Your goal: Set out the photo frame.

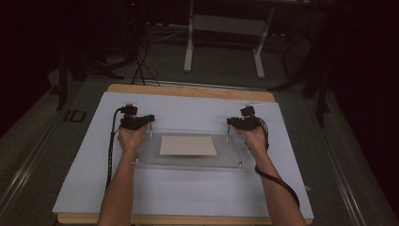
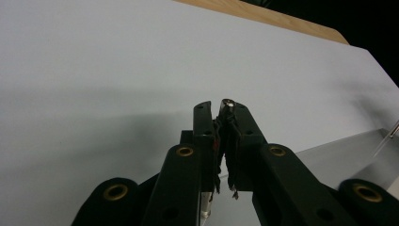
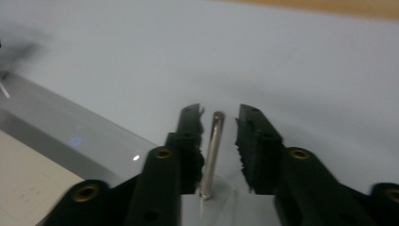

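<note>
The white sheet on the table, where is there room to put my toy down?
The white sheet is bare between the clear plate and the near table edge, and beyond the plate too. The middle is crowded: the plate, its beige card, both grippers.

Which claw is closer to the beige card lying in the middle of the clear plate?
Neither clearly. The left claw is at the far left corner of the clear plate, the right claw at the far right; the beige card lies between.

L claw point(image 2: 221, 110) clamped tight, R claw point(image 3: 220, 120) jaws apart, both forearms stretched fwd
</note>
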`<action>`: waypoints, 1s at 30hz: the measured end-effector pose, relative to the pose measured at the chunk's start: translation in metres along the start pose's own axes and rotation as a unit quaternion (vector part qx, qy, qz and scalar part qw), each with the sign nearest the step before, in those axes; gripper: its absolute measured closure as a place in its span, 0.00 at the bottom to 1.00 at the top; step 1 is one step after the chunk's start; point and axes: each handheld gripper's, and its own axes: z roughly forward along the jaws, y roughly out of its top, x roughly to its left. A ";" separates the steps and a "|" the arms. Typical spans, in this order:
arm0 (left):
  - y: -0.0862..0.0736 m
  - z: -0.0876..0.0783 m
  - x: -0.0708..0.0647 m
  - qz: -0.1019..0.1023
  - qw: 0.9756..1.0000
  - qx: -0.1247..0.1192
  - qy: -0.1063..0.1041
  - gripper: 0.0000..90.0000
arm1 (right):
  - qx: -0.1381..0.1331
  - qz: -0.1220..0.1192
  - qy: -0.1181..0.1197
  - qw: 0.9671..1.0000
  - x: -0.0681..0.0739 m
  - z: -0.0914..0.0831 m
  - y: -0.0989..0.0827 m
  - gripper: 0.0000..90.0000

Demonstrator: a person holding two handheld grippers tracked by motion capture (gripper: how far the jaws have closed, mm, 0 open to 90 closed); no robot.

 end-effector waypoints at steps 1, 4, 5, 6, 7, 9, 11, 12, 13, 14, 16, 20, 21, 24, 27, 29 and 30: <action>0.000 0.000 0.000 -0.001 1.000 0.001 0.000 0.93 | -0.004 -0.003 -0.005 1.000 0.001 -0.003 0.001 0.76; 0.000 0.001 0.001 -0.006 1.000 0.001 -0.001 0.93 | -0.020 -0.013 -0.008 1.000 0.006 -0.020 0.004 0.72; 0.001 0.001 0.001 -0.006 1.000 0.002 -0.001 0.93 | -0.022 -0.015 -0.005 1.000 0.008 -0.024 0.004 0.72; 0.001 0.001 0.001 -0.006 1.000 0.002 -0.001 0.93 | -0.031 -0.016 0.000 0.999 0.011 -0.031 0.004 0.71; 0.001 0.001 0.001 -0.006 1.000 0.002 -0.002 0.93 | -0.037 -0.017 0.006 0.999 0.013 -0.035 0.004 0.71; 0.001 0.001 0.001 -0.007 1.000 0.002 -0.002 0.93 | -0.046 -0.023 0.020 0.998 0.021 -0.045 0.003 0.71; 0.000 0.001 0.001 -0.012 1.000 0.000 -0.004 0.92 | -0.048 -0.033 0.030 0.998 0.030 -0.053 0.001 0.71; 0.000 0.001 0.002 -0.013 1.000 0.000 -0.006 0.92 | -0.050 -0.035 0.044 0.997 0.035 -0.057 -0.001 0.72; 0.000 0.001 0.002 -0.013 1.000 -0.001 -0.007 0.92 | -0.049 -0.035 0.056 0.997 0.039 -0.060 -0.003 0.73; -0.001 0.001 0.002 -0.015 1.000 -0.001 -0.008 0.92 | -0.048 -0.038 0.063 0.996 0.044 -0.064 -0.005 0.74; -0.001 0.001 0.002 -0.014 1.000 -0.001 -0.008 0.92 | -0.050 -0.052 0.079 0.994 0.055 -0.073 -0.009 0.81; 0.000 0.001 0.002 -0.016 1.000 -0.001 -0.007 0.92 | -0.043 -0.084 0.100 0.991 0.073 -0.087 -0.016 1.00; 0.000 0.001 0.002 -0.016 1.000 -0.001 -0.007 0.92 | -0.043 -0.097 0.105 0.989 0.080 -0.091 -0.019 1.00; 0.000 0.001 0.002 -0.018 1.000 0.000 -0.007 0.92 | -0.044 -0.118 0.112 0.986 0.090 -0.098 -0.023 1.00; 0.000 0.002 0.002 -0.019 1.000 0.000 -0.007 0.92 | -0.049 -0.147 0.127 0.980 0.109 -0.111 -0.033 1.00; 0.000 0.002 0.002 -0.020 1.000 0.000 -0.007 0.92 | -0.048 -0.162 0.135 0.976 0.117 -0.116 -0.037 1.00; 0.000 0.002 0.002 -0.020 1.000 0.000 -0.007 0.92 | -0.045 -0.168 0.138 0.975 0.121 -0.118 -0.039 1.00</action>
